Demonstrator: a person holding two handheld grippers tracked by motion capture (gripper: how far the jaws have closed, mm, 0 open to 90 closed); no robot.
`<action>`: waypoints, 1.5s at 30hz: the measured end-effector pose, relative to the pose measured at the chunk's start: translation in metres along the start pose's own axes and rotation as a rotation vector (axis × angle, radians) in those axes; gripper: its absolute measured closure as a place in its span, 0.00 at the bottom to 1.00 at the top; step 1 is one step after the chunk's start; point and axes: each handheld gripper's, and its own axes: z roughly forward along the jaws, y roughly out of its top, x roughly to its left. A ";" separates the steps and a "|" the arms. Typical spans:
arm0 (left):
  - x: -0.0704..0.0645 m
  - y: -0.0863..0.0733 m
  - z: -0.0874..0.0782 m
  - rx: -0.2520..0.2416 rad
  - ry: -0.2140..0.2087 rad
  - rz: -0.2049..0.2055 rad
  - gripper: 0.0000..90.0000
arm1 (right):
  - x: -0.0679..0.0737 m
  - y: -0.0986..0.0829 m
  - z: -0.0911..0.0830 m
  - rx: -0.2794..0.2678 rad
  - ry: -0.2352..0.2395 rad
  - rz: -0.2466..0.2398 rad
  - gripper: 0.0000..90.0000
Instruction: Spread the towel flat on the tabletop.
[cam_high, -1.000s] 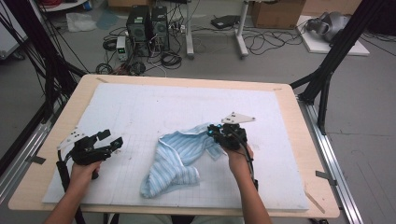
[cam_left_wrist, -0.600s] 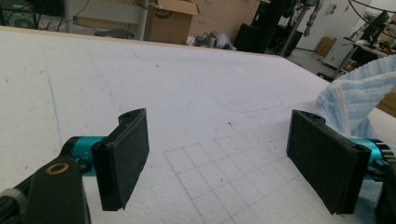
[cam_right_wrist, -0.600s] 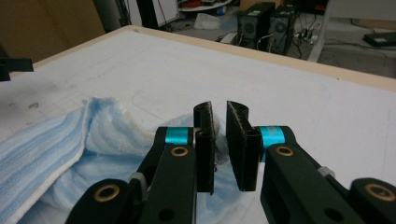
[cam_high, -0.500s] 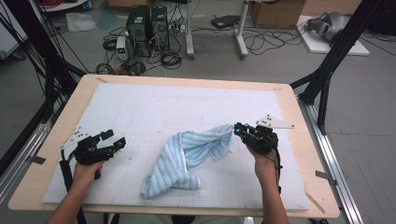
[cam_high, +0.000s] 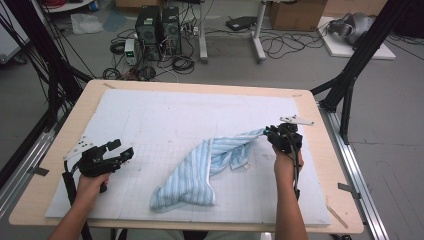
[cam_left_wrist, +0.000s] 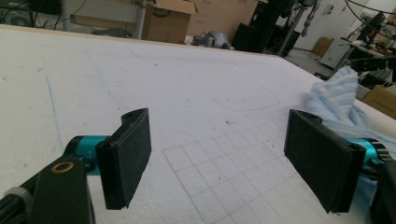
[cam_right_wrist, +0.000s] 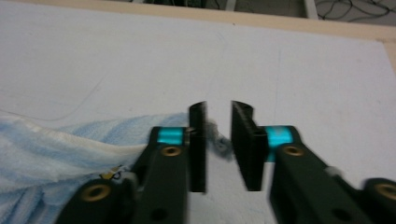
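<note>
- Fingers (cam_right_wrist: 200, 149) of the right gripper (cam_right_wrist: 218, 147) stand a little apart, with a narrow gap between them; a small bit of the cloth's corner shows in that gap, against the left-hand finger in the right gripper view. Whether it is pinched cannot be told.
- Seen from the high view, the right gripper (cam_high: 284, 138) sits at the stretched-out corner of the blue-and-white striped towel (cam_high: 205, 170), near the right side of the desk (cam_high: 200, 87).
- From that corner the towel runs down and leftward across the white gridded mat (cam_high: 165, 120), ending in a bunched, folded heap near the front edge, about mid-desk.
- Over on the left, the left gripper (cam_high: 114, 154) is held just above the mat, well apart from the towel.
- Its fingers (cam_left_wrist: 126, 163) are spread wide with nothing between them, just bare mat; the towel's edge (cam_left_wrist: 338, 100) shows beyond the right-hand finger in the left gripper view.
</note>
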 end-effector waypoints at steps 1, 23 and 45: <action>-0.001 0.000 0.000 0.002 -0.006 0.001 0.27 | 0.003 0.001 -0.002 -0.018 0.021 0.002 0.66; 0.000 0.002 0.000 0.002 -0.013 0.019 0.30 | 0.155 -0.029 0.028 0.159 0.682 -0.506 0.46; 0.001 0.002 0.000 0.000 -0.023 0.017 0.31 | 0.150 0.008 0.087 0.168 0.344 -0.155 0.78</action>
